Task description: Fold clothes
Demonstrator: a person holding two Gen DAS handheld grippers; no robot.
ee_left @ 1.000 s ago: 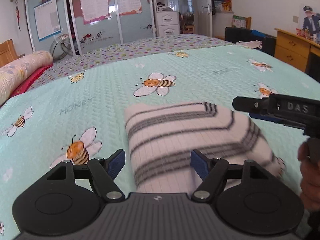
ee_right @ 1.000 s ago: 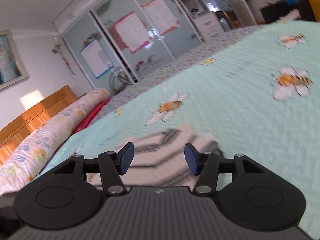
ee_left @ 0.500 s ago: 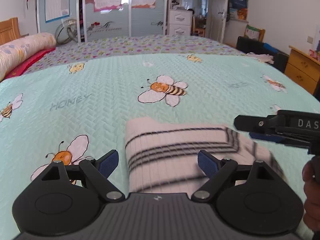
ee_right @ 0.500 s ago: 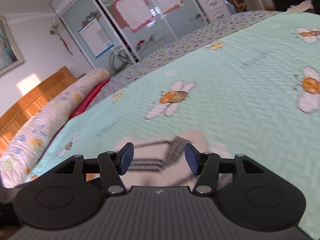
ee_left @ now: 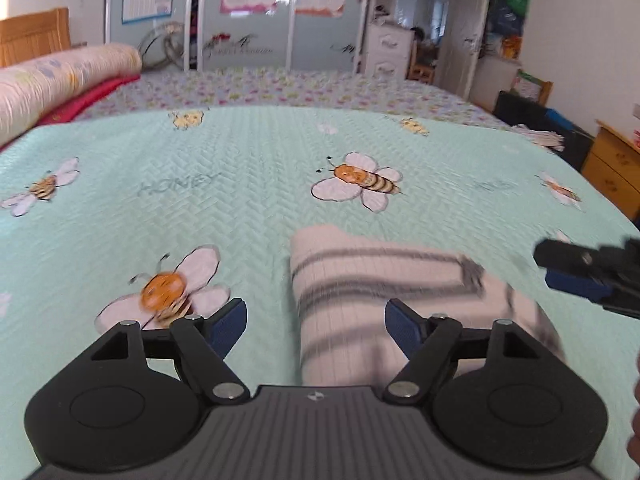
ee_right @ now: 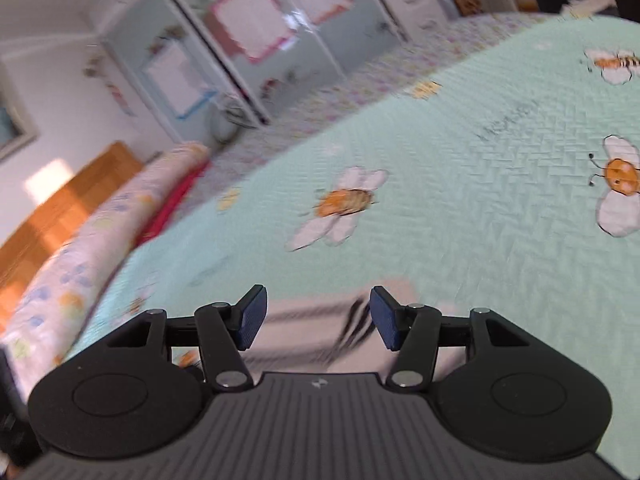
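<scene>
A folded pale garment with dark stripes (ee_left: 380, 300) lies flat on the mint bee-print bedspread (ee_left: 248, 184). My left gripper (ee_left: 316, 324) hovers above its near left part. The jaws are closing but stand wide, with nothing pressed between the pads. In the left wrist view my right gripper (ee_left: 576, 272) pokes in from the right edge, above the garment's right side. In the right wrist view the right gripper (ee_right: 316, 316) stands open over the blurred garment (ee_right: 312, 328), its pads apart from the cloth.
A rolled floral quilt (ee_left: 60, 80) and a red cushion (ee_left: 88, 100) lie at the far left by the wooden headboard (ee_left: 36, 40). Mirrored wardrobe doors (ee_left: 248, 12) stand behind the bed. A wooden dresser (ee_left: 612, 168) is at the right. A hand (ee_left: 634, 420) shows at the right edge.
Both grippers have drawn back and up from the folded garment, which now sits lower and smaller in both views. The left gripper has rolled, levelling its view. The garment has stayed flat.
</scene>
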